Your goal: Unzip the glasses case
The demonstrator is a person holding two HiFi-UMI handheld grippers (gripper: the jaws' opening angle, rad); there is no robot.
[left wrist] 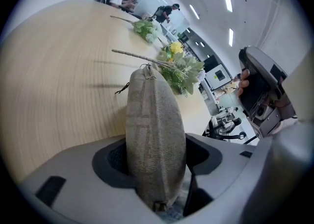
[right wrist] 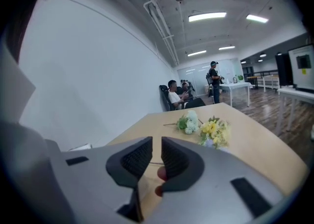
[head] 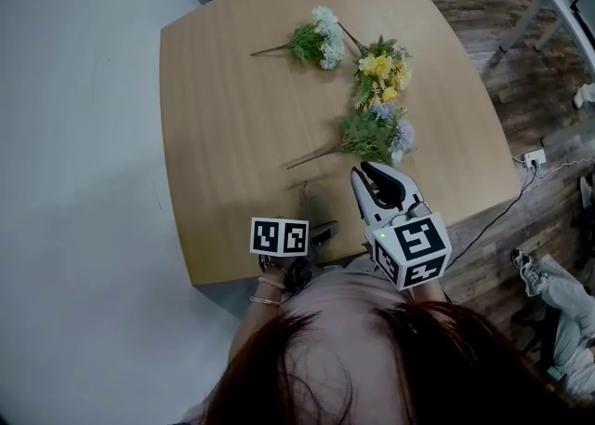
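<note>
While the right gripper (right wrist: 156, 150) hovers over the near edge of the table (head: 232, 116), jaws almost together with nothing between them, the left gripper (left wrist: 156, 161) clamps the grey fabric glasses case (left wrist: 154, 120), stood on end at that same edge. Bracing is the step in hand; the zip looks closed. Next the right jaws must pinch the pull, seemingly the small tab (left wrist: 145, 69) at the case's far tip, and draw it along the seam.
</note>
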